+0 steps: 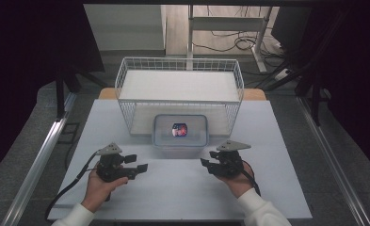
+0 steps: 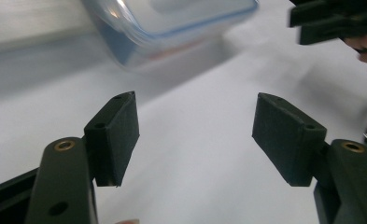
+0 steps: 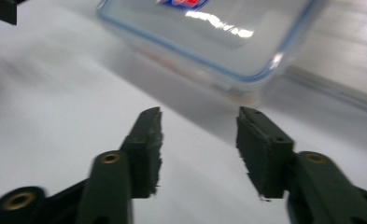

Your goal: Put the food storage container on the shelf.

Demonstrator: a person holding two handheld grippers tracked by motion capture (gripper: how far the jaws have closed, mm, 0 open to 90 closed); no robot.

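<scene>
Jaws stand apart on my left gripper (image 1: 136, 162) and right gripper (image 1: 207, 163), flanking the lidded clear container (image 1: 180, 131) so I can likely take it from both sides. It sits on the white table (image 1: 182, 188), touching the wire basket (image 1: 180, 94); dark curtains surround the room.

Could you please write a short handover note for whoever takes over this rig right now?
Left tool: open, holding nothing, just above the table, left of the clear lidded container.
Right tool: open, holding nothing, right of the container and apart from it.
The container stands on the table at the front of the white wire basket, lid on, with a small red and blue item seen through the lid.
Done: both tools are near the container's front corners.
Left: neither tool has touched or gripped the container yet.
</scene>
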